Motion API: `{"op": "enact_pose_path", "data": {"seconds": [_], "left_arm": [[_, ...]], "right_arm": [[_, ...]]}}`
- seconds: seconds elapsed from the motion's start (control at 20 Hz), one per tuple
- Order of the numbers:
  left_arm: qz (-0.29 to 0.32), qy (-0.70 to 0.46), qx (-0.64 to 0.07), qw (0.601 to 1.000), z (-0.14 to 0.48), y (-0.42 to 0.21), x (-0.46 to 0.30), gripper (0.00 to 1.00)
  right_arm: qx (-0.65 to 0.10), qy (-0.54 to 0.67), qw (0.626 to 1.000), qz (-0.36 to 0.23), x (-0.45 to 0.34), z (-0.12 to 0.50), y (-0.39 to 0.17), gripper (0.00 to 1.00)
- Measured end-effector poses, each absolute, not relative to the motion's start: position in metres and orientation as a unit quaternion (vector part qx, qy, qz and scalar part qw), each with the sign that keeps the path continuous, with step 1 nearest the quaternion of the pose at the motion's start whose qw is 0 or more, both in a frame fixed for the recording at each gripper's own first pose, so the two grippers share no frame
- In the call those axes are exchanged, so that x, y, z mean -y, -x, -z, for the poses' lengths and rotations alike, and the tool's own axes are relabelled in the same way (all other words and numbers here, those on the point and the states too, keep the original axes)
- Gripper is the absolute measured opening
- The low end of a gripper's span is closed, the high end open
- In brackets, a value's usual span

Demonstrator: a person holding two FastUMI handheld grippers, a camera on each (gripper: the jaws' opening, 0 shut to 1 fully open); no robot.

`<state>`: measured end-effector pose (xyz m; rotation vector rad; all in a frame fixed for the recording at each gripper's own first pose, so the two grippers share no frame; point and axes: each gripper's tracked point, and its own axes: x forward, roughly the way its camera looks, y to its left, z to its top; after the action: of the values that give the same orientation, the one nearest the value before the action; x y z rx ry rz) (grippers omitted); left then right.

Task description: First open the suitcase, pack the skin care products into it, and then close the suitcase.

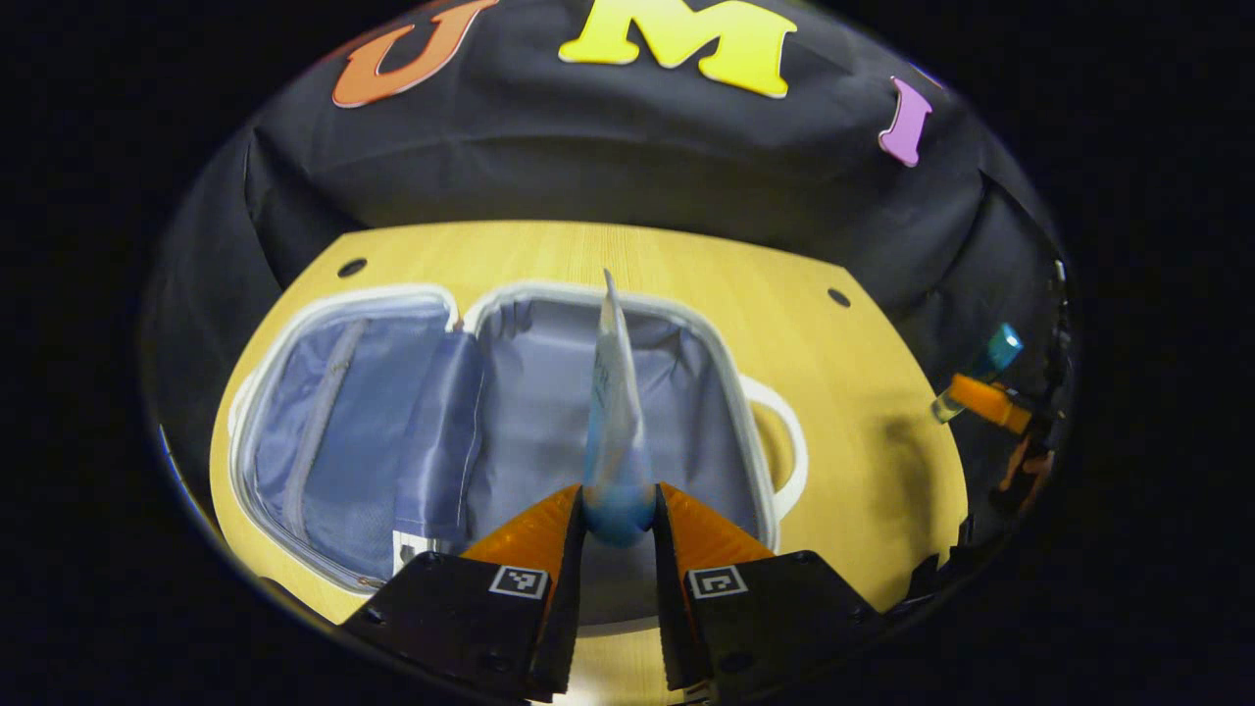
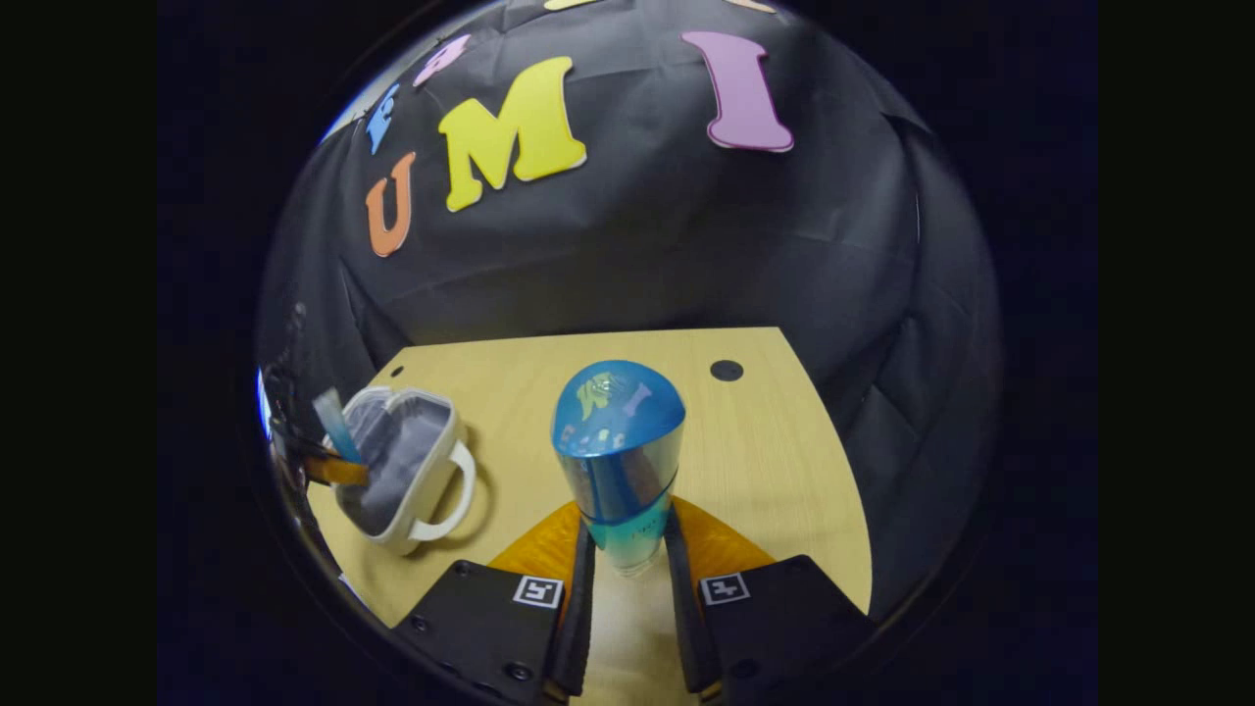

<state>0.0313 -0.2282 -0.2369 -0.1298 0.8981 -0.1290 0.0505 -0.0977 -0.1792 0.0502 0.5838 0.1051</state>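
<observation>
Left tool [image 1: 620, 515] pinches a tube [image 1: 613, 412] over the open suitcase [image 1: 510, 431]; right tool [image 2: 627, 549] clamps a bottle [image 2: 618, 461], seemingly low, so it could tip.

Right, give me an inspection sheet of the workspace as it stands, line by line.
Surface: light wooden table with dark round holes near its far corners.
Job's things: suitcase lies open on the table, grey lining showing, white handle at its side; a squeeze tube is held over the open half; a clear bottle with a blue domed cap is held upright above the table.
Clutter: nothing seen.
Grippers: left gripper shut on the tube's lower end; right gripper shut on the bottle's base.
Cables: nothing seen.
Surroundings: black cloth wall behind the table.
</observation>
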Motion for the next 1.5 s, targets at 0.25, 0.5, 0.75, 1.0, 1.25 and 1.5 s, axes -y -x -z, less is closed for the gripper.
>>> {"op": "enact_pose_path", "data": {"seconds": [0.25, 0.5, 0.75, 1.0, 1.25, 1.5], "left_arm": [[0.077, 0.089, -0.495, 0.861, 0.275, -0.030, 0.232, 0.38], [0.051, 0.109, -0.560, 0.820, 0.292, -0.031, 0.222, 0.38], [0.040, 0.097, -0.612, 0.784, 0.295, -0.030, 0.218, 0.42], [0.048, 0.068, -0.620, 0.780, 0.297, -0.037, 0.219, 0.48], [0.074, 0.090, -0.577, 0.809, 0.266, -0.034, 0.229, 0.75], [0.056, 0.181, -0.476, 0.859, 0.198, -0.006, 0.200, 0.83]], "right_arm": [[-0.293, -0.055, 0.953, -0.053, 0.078, 0.149, -0.010, 0.34], [-0.277, -0.059, 0.957, -0.060, 0.064, 0.122, 0.000, 0.34], [-0.277, -0.057, 0.956, -0.071, 0.053, 0.113, 0.005, 0.34], [-0.293, -0.042, 0.950, -0.100, 0.030, 0.120, 0.010, 0.34], [-0.320, -0.021, 0.936, -0.145, -0.016, 0.135, 0.012, 0.34], [-0.362, -0.016, 0.909, -0.205, -0.110, 0.154, -0.010, 0.31]]}}
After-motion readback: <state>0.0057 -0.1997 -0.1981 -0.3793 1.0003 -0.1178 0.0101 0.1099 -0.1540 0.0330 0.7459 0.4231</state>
